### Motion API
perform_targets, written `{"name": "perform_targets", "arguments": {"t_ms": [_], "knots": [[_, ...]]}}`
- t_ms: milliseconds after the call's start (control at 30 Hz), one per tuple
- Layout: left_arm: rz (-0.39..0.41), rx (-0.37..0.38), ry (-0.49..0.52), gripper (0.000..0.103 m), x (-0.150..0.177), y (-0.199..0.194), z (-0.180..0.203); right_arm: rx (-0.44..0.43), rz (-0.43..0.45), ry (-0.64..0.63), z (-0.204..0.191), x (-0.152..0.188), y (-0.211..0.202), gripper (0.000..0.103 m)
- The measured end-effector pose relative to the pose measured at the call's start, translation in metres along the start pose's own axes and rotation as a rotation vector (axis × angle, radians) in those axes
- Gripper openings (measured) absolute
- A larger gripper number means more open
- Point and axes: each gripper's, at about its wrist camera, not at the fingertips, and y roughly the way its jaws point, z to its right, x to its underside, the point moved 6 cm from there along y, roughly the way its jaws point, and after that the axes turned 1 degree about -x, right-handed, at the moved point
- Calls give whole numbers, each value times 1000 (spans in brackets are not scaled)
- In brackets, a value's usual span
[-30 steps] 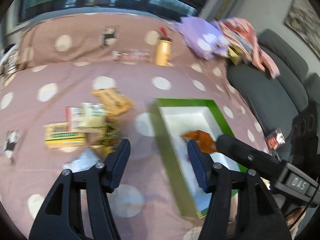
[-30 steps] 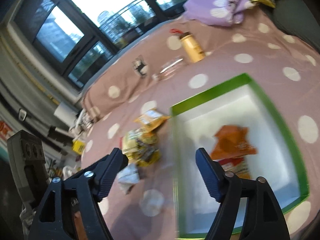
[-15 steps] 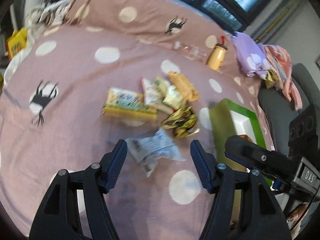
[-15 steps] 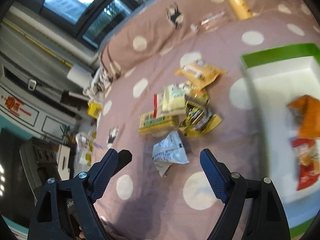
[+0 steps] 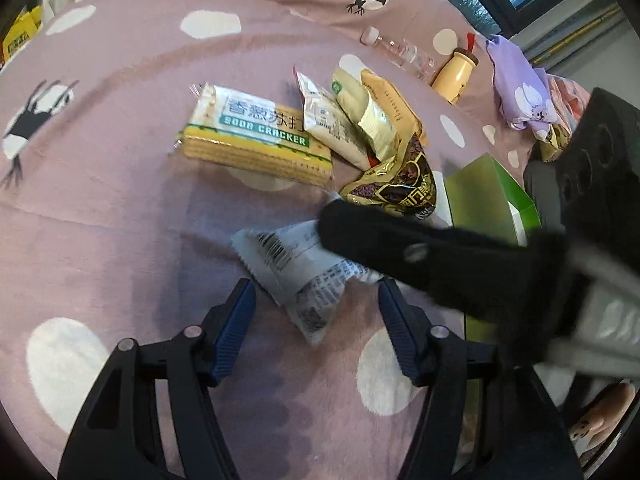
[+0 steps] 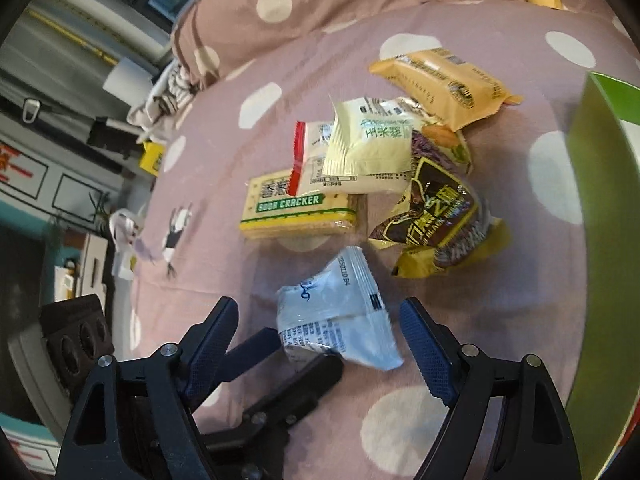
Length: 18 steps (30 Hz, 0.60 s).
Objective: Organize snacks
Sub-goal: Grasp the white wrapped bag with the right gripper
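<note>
A white snack packet (image 5: 296, 268) (image 6: 340, 316) lies on the pink dotted bedspread, between the open fingers of both grippers. My left gripper (image 5: 316, 316) is open just short of it. My right gripper (image 6: 320, 340) is open around its near end; one of its fingers (image 5: 400, 240) crosses the left wrist view over the packet. Beyond lie a soda cracker pack (image 5: 256, 136) (image 6: 296, 208), a purple-and-gold bag (image 5: 400, 184) (image 6: 436, 216), a pale yellow packet (image 6: 372, 144), a white packet with a red edge (image 6: 314, 148) and an orange packet (image 6: 444, 80). The green box (image 5: 488, 200) (image 6: 600, 240) stands to the right.
A clear bottle (image 5: 400, 50) and a cream bottle (image 5: 454, 76) lie at the far side of the bed. A purple cloth (image 5: 520, 84) lies far right. Furniture and clutter (image 6: 100, 160) stand beyond the bed's left edge.
Both grippers have swung away from the green box to the snack pile and closed in low on the white packet. Both stay open.
</note>
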Motion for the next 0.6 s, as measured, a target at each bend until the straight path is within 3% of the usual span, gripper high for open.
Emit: {"name": "perform_targets", "arguments": {"t_ms": [167,300,600], "knots": [[9,-17,10,50,1,6,1,17,-45,-28,3,4,18,67],[25,-55,25,33,3,7,-5,11,-40,-57,1,8,23,61],[51,-78,63,28,3,-6,9,11,7,-102,-11,12,9,61]]}}
